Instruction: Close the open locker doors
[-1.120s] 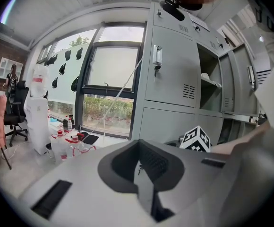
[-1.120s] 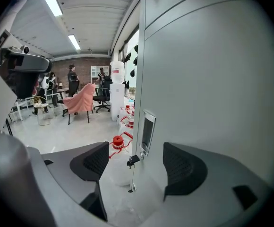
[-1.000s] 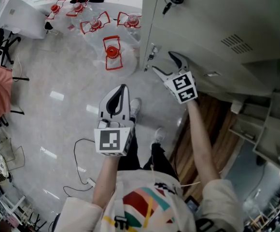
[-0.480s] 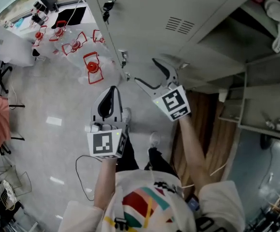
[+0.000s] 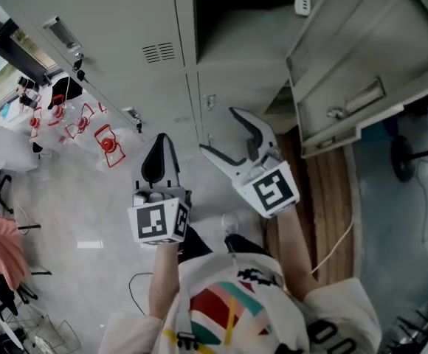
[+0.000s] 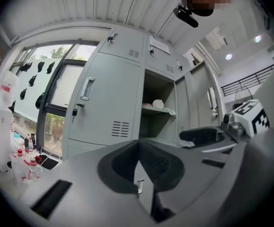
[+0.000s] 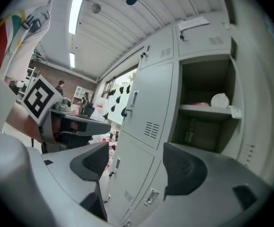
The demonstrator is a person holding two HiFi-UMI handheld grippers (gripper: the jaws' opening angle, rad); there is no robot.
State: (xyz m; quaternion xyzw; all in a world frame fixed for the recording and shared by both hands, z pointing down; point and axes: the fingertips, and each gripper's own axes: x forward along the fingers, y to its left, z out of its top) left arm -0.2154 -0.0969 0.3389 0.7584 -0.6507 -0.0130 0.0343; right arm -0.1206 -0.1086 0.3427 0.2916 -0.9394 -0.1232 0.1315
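Note:
A bank of grey lockers (image 5: 125, 43) fills the top of the head view. One compartment (image 5: 240, 13) stands open, its door (image 5: 361, 72) swung out to the right. My right gripper (image 5: 218, 130) is open and empty, just below that compartment and left of the door. My left gripper (image 5: 160, 150) is shut on nothing, lower left, before a closed door. In the left gripper view, the shut left gripper (image 6: 138, 167) faces the open compartment (image 6: 158, 108). In the right gripper view, the right gripper (image 7: 137, 167) frames closed doors, with the open compartment (image 7: 208, 103) and a white object (image 7: 219, 100) on its shelf.
Red-framed bottles (image 5: 107, 142) stand on the grey floor at left. Keys hang from a closed locker door (image 5: 77, 61). A wooden strip (image 5: 325, 198) and a cable (image 5: 332, 249) lie at right. A pink cloth (image 5: 0, 249) hangs at far left.
The head view has swung up the lockers, bringing the open compartment and its door into sight. Both grippers stay in front of the lockers, left shut and right open.

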